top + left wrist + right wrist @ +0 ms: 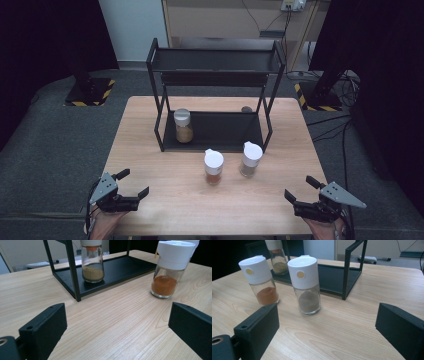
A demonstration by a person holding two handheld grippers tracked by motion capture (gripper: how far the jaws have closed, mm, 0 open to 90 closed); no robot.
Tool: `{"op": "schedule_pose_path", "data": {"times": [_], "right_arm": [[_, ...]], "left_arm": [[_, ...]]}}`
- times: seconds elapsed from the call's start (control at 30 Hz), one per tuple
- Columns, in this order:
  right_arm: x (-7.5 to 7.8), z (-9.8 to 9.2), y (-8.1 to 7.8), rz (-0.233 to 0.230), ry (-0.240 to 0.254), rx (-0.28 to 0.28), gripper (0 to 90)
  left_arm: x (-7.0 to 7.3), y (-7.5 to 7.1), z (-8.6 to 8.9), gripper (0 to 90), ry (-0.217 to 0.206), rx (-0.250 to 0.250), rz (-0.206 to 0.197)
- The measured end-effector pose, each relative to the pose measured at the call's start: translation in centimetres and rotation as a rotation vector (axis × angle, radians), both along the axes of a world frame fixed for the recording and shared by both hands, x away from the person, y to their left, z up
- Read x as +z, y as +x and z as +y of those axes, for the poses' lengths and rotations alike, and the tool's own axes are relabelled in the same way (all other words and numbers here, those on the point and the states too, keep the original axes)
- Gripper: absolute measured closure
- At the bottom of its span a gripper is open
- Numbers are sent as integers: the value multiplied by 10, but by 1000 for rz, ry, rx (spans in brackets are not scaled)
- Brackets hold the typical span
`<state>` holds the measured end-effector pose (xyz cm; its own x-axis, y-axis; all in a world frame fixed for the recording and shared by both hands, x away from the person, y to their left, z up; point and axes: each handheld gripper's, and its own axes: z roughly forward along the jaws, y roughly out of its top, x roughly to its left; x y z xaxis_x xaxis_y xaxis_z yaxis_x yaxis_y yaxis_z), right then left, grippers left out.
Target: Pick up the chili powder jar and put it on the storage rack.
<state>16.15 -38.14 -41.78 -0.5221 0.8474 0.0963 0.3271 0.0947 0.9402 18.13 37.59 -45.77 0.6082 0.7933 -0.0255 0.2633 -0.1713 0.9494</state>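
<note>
Both grippers, left [134,183] and right [298,189], rest fingers spread above bare wood-grain worktop [165,200]; glass, white-capped orange-spice jar [213,167] and grey-spice jar [250,159] stand before the black metal rack [215,131].

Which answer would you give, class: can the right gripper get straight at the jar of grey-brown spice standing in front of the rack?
Probably yes. The right gripper is open, and bare table lies between it and the grey-brown spice jar. The orange spice jar stands apart to one side, and the rack is behind.

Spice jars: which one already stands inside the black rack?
The jar with yellowish powder, at the left end of the rack's bottom shelf. The orange-powder jar and grey-powder jar stand on the table before it.
</note>
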Motion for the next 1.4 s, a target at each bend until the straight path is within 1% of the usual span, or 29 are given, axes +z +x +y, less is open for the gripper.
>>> {"op": "schedule_pose_path", "data": {"times": [0.03, 0.1, 0.13, 0.2, 0.43, 0.53, 0.7, 0.87, 1.07, 1.13, 1.3, 1.4], "right_arm": [[1, -1, 0, 4, 9, 1, 52], [3, 1, 1, 5, 2, 2, 51], [5, 1, 2, 9, 7, 11, 50], [9, 4, 2, 4, -5, 21, 50], [23, 16, 10, 13, -9, 64, 50], [30, 22, 14, 4, -9, 90, 51], [42, 35, 20, -10, -23, 134, 51], [51, 49, 30, -22, -33, 183, 52], [58, 65, 43, -19, -39, 237, 52], [61, 70, 49, -17, -33, 256, 52], [67, 82, 60, -13, -32, 283, 53], [70, 92, 67, -13, -39, 300, 54]], "left_arm": [[0, 0, 0, 5, 2, 0, 4], [0, 1, 0, 5, -1, 1, 10], [0, 1, 1, 5, -2, 2, 10], [0, 1, 1, 5, -4, 3, 10], [0, 1, 2, 5, -4, 3, 19], [0, 2, 2, 5, -6, 5, 23], [0, 2, 2, 5, -7, 4, 28], [0, 3, 2, 5, -8, 4, 31], [-1, 3, 2, 5, -8, 1, 36], [0, 4, 2, 5, -8, 0, 37], [-1, 4, 2, 5, -7, -2, 39], [-1, 4, 2, 5, -8, -3, 37]]}}
